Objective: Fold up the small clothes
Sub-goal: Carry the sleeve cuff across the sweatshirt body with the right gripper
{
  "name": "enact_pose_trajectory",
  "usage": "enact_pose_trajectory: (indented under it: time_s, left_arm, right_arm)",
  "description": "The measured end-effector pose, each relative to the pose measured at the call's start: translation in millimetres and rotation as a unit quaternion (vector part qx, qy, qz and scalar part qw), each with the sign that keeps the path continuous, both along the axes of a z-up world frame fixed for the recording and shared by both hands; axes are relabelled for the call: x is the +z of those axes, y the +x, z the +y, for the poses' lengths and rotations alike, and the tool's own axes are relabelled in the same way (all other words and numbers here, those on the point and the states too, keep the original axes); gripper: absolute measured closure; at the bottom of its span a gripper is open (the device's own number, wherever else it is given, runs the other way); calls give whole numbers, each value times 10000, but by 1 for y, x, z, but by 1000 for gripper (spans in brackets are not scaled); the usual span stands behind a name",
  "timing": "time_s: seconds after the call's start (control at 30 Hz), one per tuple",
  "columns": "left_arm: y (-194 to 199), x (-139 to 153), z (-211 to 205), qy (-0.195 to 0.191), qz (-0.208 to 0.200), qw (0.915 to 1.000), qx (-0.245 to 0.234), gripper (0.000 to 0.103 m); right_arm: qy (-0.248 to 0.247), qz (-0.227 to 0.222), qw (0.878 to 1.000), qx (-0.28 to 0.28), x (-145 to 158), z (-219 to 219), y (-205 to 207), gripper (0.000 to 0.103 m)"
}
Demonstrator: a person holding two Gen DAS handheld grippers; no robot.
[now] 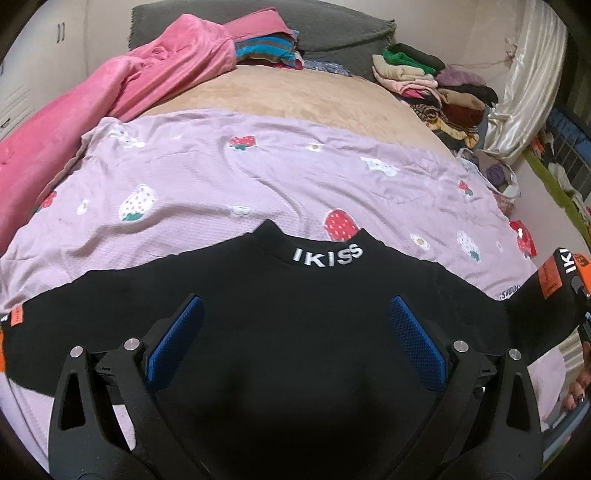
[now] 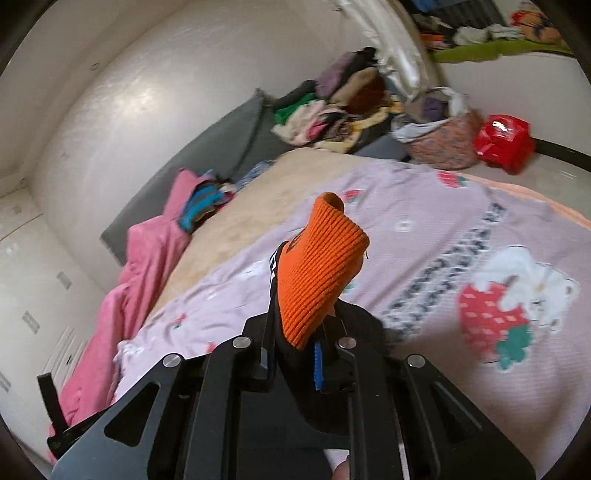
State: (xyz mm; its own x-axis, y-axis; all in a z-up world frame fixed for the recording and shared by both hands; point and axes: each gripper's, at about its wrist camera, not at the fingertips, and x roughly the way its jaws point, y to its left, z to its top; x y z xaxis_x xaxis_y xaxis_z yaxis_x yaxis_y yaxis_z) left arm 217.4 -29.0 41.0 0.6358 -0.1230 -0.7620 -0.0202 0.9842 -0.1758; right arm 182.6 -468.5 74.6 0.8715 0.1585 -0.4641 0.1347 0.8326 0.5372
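Note:
A black top (image 1: 280,314) with "IKISS" on its collar lies flat on a lilac strawberry-print sheet (image 1: 207,177), collar pointing away. My left gripper (image 1: 295,310) hovers over its chest, open and empty, blue pads (image 1: 177,332) wide apart. My right gripper (image 2: 291,354) is shut on the top's right sleeve, near its orange ribbed cuff (image 2: 317,273), and holds it lifted above the sheet (image 2: 443,236). In the left wrist view the lifted sleeve with its orange cuff (image 1: 565,273) shows at the right edge.
A pink blanket (image 1: 103,96) lies bunched along the left. Piles of clothes (image 1: 432,85) sit at the far right corner by grey pillows (image 1: 332,33). A floral cloth bag (image 2: 439,136) and a red bag (image 2: 502,140) sit beyond the bed.

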Motion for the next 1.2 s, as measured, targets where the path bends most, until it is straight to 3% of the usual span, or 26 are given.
enact_pose_trajectory:
  time_s: [0.47,0.9,1.2]
  left_arm:
    - [-8,1,60,-773,122,9967,214,9]
    - [-22,-7,107,-1520,247,9878,241,9]
    - [-29,-12,124,-1737,262,9842,222,9]
  right_arm:
    - [-368,-196,9925,1150,22,122,14,90]
    - [-708,-55,9789,1917,3,223,22,90]
    - [-935,155,9676,2340,-24,279,24,90]
